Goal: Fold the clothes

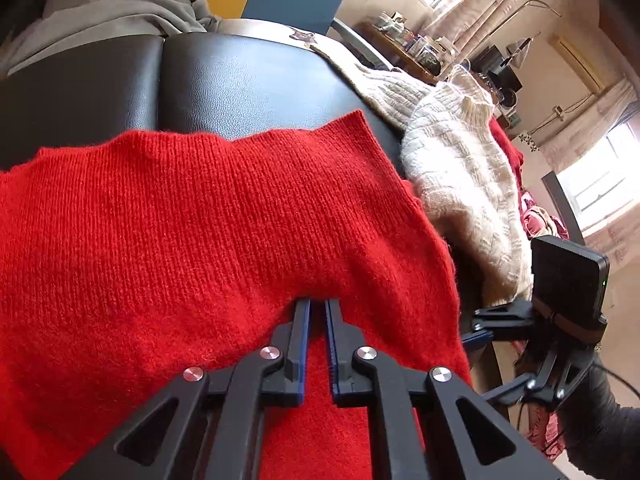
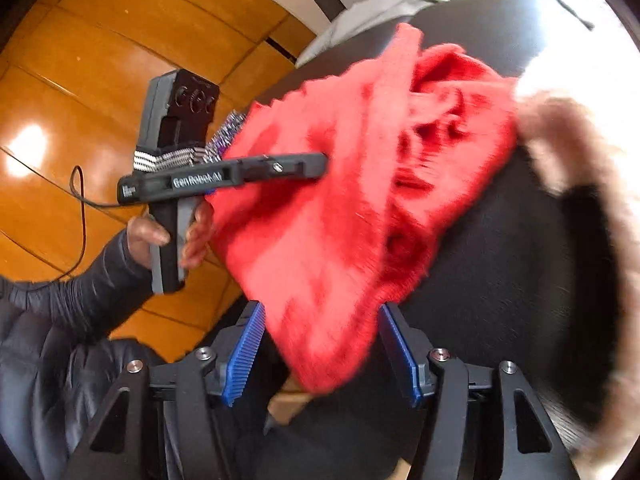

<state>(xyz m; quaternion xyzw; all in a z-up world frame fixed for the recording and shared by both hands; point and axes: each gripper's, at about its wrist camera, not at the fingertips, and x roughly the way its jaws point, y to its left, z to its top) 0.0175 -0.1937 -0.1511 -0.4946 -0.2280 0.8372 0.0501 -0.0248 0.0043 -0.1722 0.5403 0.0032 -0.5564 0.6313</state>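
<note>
A red knit sweater (image 1: 200,220) lies spread over a black leather seat (image 1: 240,80). My left gripper (image 1: 318,303) is shut on a raised fold of the knit, with its fingertips buried in the cloth. In the right wrist view the same sweater (image 2: 340,220) is bunched and blurred, and the left gripper (image 2: 323,162) reaches into it from the left. My right gripper (image 2: 320,312) is open, its blue pads (image 2: 248,344) wide apart. The sweater's near corner hangs between them and neither pad visibly presses on it. The left wrist view catches the right gripper (image 1: 474,326) just past the sweater's right edge.
A cream cable-knit sweater (image 1: 460,160) lies right of the red one, and a grey garment (image 1: 120,12) is heaped at the seat's back. Wooden floor (image 2: 80,60) lies left of the seat (image 2: 500,260). A person's hand (image 2: 148,236) in a dark sleeve holds the left gripper's handle, trailing a cable (image 2: 78,200).
</note>
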